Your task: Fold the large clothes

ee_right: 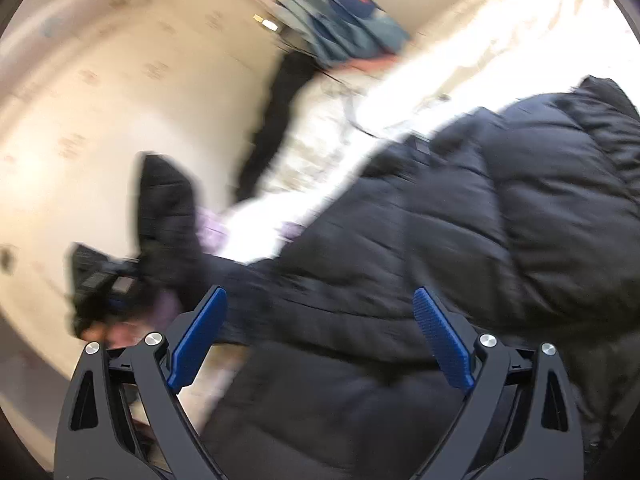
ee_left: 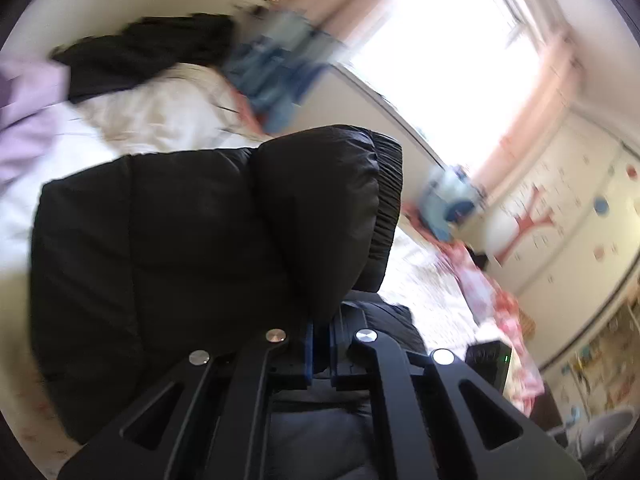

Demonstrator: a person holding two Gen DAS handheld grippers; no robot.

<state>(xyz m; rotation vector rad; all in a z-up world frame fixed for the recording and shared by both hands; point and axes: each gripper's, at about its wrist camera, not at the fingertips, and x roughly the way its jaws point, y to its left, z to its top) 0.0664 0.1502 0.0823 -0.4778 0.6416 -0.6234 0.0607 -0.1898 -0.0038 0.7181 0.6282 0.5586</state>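
A black puffer jacket is pinched in the left gripper, its blue pads pressed together on the fabric; a padded sleeve with a ribbed cuff stands up directly ahead of the fingers, above a white bed cover. In the blurred right wrist view, the right gripper stands wide apart and holds nothing, the jacket's quilted body spread just beyond and between its blue pads, whether touching cannot be told.
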